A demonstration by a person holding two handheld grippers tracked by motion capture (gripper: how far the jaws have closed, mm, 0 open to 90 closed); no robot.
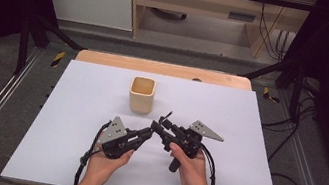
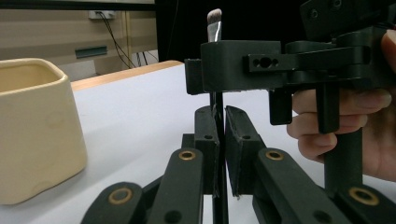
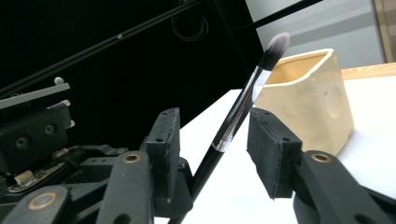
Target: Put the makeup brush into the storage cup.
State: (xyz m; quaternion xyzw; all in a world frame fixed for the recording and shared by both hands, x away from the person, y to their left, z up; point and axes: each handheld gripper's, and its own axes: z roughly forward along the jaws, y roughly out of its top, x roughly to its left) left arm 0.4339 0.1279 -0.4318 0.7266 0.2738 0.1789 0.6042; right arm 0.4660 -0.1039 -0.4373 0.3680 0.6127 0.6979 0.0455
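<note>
My left gripper (image 2: 219,135) is clenched on the brush (image 3: 243,107) handle, bristles up. My right gripper (image 3: 210,149) straddles the same handle, pads not yet touching it. The cream cup (image 1: 142,94) stands just beyond, apart from both. Bare white table (image 1: 73,108) lies around, its edges well clear.

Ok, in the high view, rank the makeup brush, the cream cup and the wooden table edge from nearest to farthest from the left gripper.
1. Makeup brush: clamped in the left gripper, bristles up.
2. Cream cup: just beyond, toward the table's middle.
3. Wooden table edge: farthest, along the far side behind the cup.
</note>
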